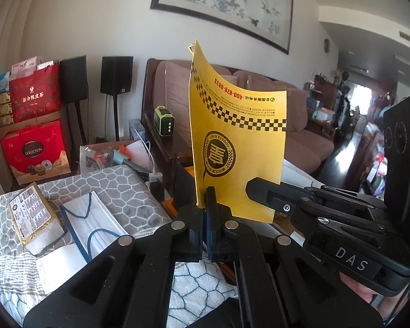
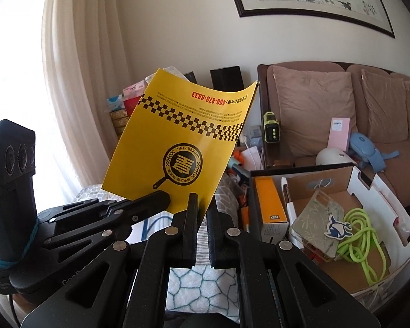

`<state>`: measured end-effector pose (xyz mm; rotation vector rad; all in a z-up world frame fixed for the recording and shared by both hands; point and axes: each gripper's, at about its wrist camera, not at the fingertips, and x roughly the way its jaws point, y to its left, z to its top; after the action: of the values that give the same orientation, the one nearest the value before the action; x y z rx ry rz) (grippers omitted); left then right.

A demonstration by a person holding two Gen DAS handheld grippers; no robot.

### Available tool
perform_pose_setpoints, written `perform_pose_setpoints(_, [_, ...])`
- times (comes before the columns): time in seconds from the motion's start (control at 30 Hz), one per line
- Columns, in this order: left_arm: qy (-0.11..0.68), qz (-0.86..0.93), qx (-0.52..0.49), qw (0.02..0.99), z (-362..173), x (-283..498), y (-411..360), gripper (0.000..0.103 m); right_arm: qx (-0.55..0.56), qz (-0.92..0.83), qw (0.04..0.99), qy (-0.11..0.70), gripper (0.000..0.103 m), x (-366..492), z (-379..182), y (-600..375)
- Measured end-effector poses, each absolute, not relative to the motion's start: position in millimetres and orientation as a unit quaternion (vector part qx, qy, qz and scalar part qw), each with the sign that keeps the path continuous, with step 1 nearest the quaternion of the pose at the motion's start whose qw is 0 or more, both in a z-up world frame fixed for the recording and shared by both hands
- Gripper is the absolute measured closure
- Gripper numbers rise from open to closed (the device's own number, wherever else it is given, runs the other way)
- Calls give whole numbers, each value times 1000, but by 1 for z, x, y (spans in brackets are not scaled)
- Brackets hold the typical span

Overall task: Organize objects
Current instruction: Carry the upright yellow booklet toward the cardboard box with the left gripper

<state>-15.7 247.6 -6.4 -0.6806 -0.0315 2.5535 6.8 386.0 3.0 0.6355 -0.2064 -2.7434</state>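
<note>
A yellow leaflet (image 1: 232, 142) with a black checker band and a round pan logo stands upright in the air, printed upside down and slightly curled. My left gripper (image 1: 205, 202) is shut on its lower left corner. My right gripper (image 1: 255, 188) comes in from the right and pinches the lower right edge. In the right wrist view the same leaflet (image 2: 183, 136) tilts left, with the right gripper (image 2: 202, 207) shut on its bottom corner and the left gripper (image 2: 161, 198) clamped on the bottom edge beside it.
An open cardboard box (image 2: 352, 175) at the right holds a phone case (image 2: 314, 218), a green cable (image 2: 360, 235) and an orange carton (image 2: 268, 202). Below left, a patterned cloth (image 1: 117, 180) carries face masks (image 1: 95, 218) and a gold packet (image 1: 30, 213). A sofa (image 1: 300, 125) stands behind.
</note>
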Motion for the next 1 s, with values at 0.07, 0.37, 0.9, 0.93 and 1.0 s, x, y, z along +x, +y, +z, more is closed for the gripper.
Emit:
perform_pose_setpoints(0.07, [-11, 936, -251, 247, -7, -17, 249, 102, 224, -959, 157, -73, 98, 7, 3, 387])
perform_pose_setpoints(0.37, [16, 940, -249, 233, -13, -15, 265, 101, 230, -963, 131, -57, 98, 6, 2, 387])
perform_pose_setpoints(0.9, [21, 942, -245, 230, -7, -14, 273, 101, 225, -967, 111, -54, 98, 8, 6, 394])
perform_pose_setpoints(0.93, [23, 942, -244, 230, -8, -14, 274, 101, 224, -967, 110, -55, 98, 8, 7, 394])
perform_pose_setpoints(1.0, [24, 942, -244, 230, -7, -14, 276, 101, 224, -967, 109, -55, 98, 9, 7, 395])
